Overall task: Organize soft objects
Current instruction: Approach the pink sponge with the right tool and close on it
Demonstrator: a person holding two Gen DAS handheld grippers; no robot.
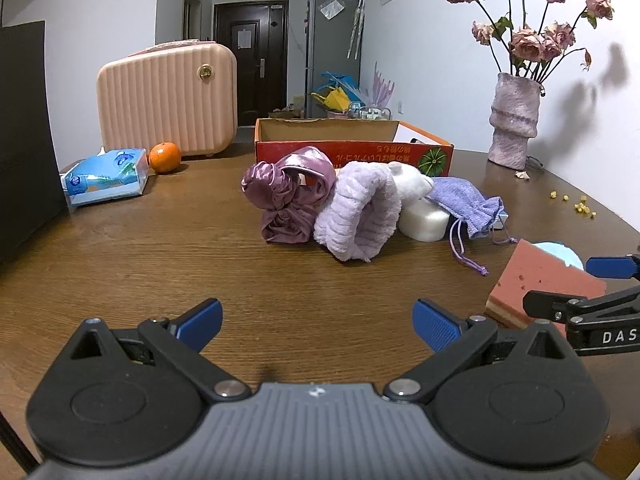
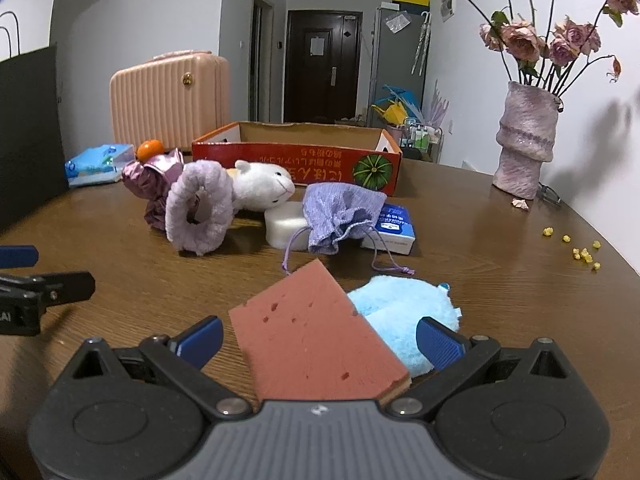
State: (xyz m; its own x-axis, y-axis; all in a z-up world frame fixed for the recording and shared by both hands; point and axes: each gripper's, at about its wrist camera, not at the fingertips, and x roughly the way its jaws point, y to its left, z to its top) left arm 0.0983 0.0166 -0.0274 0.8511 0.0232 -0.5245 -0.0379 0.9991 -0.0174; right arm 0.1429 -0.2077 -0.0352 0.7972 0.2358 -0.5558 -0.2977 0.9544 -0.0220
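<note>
A: What's nearest the right gripper [image 2: 319, 338]?

B: The pink sponge [image 2: 316, 340] — it lies flat on the desk [image 2: 500, 280] between the spread fingers, neither pad touching it, as far as I can tell. The fluffy blue pad [image 2: 404, 312] sits just beside it, partly tucked under the sponge's right edge.

A: So how to take it well?

B: I'd judge the sponge is the step in hand. Close across its narrow width, squeezing lightly since it will compress, and mind that the right finger doesn't snag the blue pad as well.

A: And the left gripper [image 1: 318, 326]?

B: Jaws wide apart too, holding nothing, hovering low over bare desk and aimed level at the pile further on.

A: What's in the pile?

B: The lilac plush band [image 1: 358, 210] leaning on the satin purple cloth [image 1: 290, 196], a white soft toy [image 2: 262, 186], a white block [image 2: 286, 224] and the lavender drawstring pouch [image 2: 340, 216]. Behind them stands the open cardboard box [image 2: 296, 152] — likely where everything goes, and I can't see anything in it yet
</note>
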